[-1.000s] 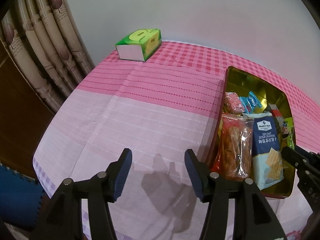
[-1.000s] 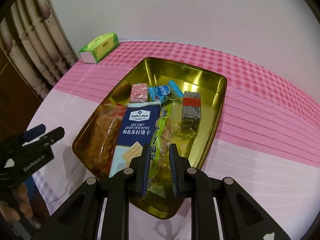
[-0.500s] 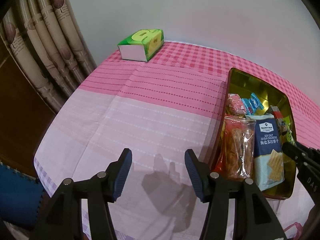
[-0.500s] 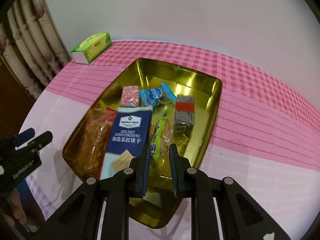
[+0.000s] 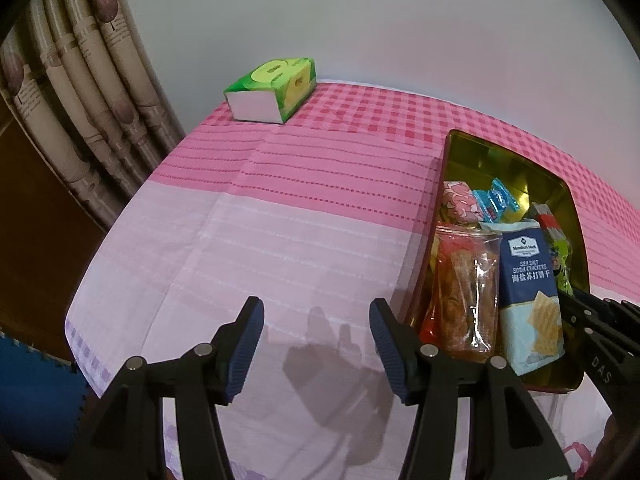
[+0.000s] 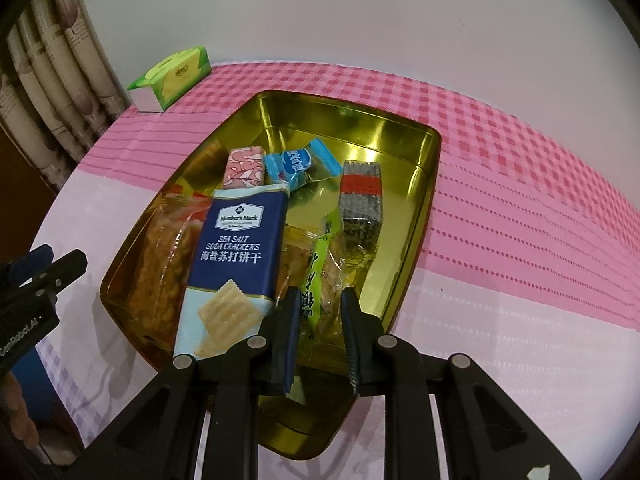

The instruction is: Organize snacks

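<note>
A gold tin tray [image 6: 434, 152] on the pink cloth holds a blue sea salt cracker pack [image 6: 240, 236], an orange snack bag [image 6: 164, 264], a pink candy [image 6: 244, 168], a light blue packet [image 6: 296, 162] and a grey-red bar [image 6: 360, 196]. A green snack packet [image 6: 316, 276] lies lengthwise in the tray. Its near end sits between the pads of my right gripper [image 6: 320, 294], whose jaws are just starting to open. My left gripper [image 5: 316, 308] hangs open and empty over the pale cloth, left of the tray [image 5: 452, 136].
A green tissue box [image 5: 272, 88] stands at the far left corner of the table by the wall. Patterned curtains [image 5: 80, 100] hang at the left. The table's near left edge drops to a blue mat [image 5: 32, 392].
The right gripper has drifted slightly over the tray's near end, and the gap between its pads has widened a touch. The left gripper has stayed still.
</note>
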`<action>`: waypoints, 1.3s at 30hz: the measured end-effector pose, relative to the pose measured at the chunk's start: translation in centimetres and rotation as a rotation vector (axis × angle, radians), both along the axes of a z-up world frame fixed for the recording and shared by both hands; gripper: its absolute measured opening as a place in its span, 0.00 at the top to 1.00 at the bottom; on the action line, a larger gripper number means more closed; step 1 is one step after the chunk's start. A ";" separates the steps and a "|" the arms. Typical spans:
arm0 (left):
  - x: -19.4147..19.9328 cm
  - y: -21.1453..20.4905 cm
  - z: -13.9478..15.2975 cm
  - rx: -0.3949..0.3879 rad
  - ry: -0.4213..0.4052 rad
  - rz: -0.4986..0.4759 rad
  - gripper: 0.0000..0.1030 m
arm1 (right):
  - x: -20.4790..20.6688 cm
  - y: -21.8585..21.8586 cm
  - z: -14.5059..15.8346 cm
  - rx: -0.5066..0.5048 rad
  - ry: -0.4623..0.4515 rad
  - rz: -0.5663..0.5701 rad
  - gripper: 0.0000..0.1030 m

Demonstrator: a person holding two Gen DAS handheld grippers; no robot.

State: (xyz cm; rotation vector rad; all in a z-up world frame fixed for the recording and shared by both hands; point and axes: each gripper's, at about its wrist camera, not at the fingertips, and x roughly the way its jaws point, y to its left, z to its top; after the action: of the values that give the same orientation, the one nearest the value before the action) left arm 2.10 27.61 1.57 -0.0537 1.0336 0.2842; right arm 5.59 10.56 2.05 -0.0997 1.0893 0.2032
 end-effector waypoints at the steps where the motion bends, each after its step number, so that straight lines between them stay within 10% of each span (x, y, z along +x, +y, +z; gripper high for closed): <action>1: 0.0 -0.1 0.0 0.002 0.001 -0.005 0.45 | 0.0 -0.1 0.0 0.001 0.001 -0.001 0.81; 17: 0.0 -1.4 0.0 0.029 0.008 -0.061 0.45 | -1.5 -0.1 2.2 0.004 -0.052 -0.047 0.34; 39: -0.2 -2.5 0.0 0.057 0.012 -0.088 0.45 | -4.4 0.4 2.1 0.026 -0.003 -0.059 0.19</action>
State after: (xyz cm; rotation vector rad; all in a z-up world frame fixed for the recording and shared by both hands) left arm 1.92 25.09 1.57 0.0446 1.0368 0.2339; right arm 1.23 10.97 4.19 -0.0443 1.0852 0.1643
